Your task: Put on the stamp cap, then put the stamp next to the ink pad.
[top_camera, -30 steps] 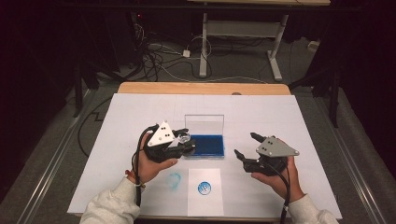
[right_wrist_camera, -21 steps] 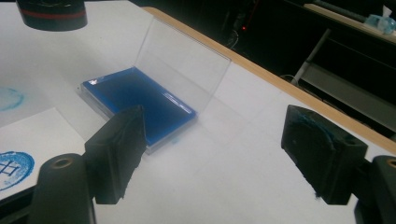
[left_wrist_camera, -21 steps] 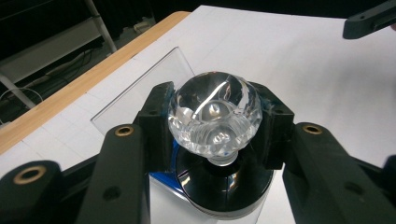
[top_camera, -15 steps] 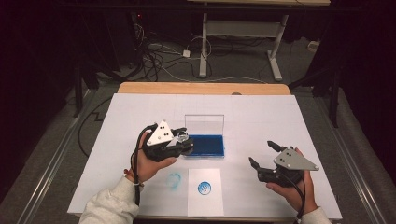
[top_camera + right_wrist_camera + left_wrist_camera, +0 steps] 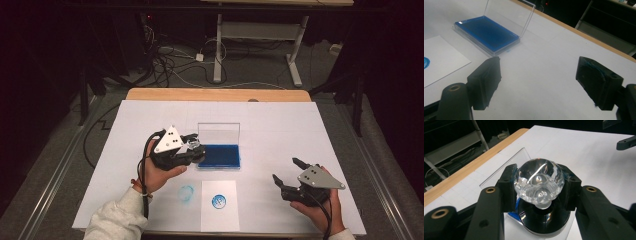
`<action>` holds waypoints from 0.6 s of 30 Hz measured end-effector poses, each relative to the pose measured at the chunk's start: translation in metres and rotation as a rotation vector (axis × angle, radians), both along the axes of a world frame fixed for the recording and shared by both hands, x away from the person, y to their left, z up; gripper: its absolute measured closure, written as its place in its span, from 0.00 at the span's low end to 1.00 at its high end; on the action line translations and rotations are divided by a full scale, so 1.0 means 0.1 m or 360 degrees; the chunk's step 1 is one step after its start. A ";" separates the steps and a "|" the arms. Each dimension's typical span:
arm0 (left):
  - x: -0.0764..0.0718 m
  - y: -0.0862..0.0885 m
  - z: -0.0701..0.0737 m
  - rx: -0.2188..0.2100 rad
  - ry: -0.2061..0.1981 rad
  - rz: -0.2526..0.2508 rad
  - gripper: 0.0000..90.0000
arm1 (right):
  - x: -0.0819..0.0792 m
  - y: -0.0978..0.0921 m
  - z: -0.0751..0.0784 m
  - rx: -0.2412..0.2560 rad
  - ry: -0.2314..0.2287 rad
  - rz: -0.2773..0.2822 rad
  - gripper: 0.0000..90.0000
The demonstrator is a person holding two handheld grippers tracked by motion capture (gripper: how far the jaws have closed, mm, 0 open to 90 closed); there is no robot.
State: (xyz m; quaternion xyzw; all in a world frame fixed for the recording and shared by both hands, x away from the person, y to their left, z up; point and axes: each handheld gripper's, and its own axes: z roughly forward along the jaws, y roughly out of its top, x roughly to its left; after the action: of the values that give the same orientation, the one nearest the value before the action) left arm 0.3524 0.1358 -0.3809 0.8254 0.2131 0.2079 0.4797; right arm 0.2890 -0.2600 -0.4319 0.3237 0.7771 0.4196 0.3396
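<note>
My left gripper (image 5: 196, 148) is shut on a stamp (image 5: 538, 180) with a clear faceted knob and a round black base (image 5: 544, 220). It holds the stamp at the left edge of the blue ink pad (image 5: 219, 156), whose clear lid (image 5: 218, 134) stands open behind. A white paper (image 5: 219, 215) in front of the pad bears a round blue print (image 5: 218, 202). My right gripper (image 5: 285, 169) is open and empty near the front right of the table, well right of the paper. In the right gripper view its pads (image 5: 596, 82) carry blue ink smears, with the ink pad (image 5: 486, 32) ahead.
A faint blue ring print (image 5: 186, 192) marks the white table cover left of the paper. The wooden table edge (image 5: 215, 94) runs along the back. Beyond it, cables and desk legs lie on the dark floor.
My right gripper has drawn back from beside the ink pad toward the front right of the table, still open. The left gripper has kept the stamp almost in place.
</note>
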 end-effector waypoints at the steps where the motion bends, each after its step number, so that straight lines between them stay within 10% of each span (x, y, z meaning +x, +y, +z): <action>1: 0.00 0.00 0.00 -0.0001 0.0000 -0.0002 0.61 | 0.00 0.00 0.00 -0.0001 0.0001 0.0002 0.23; 18: 0.02 0.03 0.13 0.0024 -0.0002 -0.0007 0.61 | 0.02 0.08 -0.05 -0.0024 0.0044 0.0050 0.23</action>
State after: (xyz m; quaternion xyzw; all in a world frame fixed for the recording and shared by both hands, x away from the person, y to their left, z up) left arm 0.3544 0.1386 -0.3684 0.8293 0.2094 0.2088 0.4742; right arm 0.2910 -0.2516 -0.4373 0.3145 0.7899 0.4145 0.3246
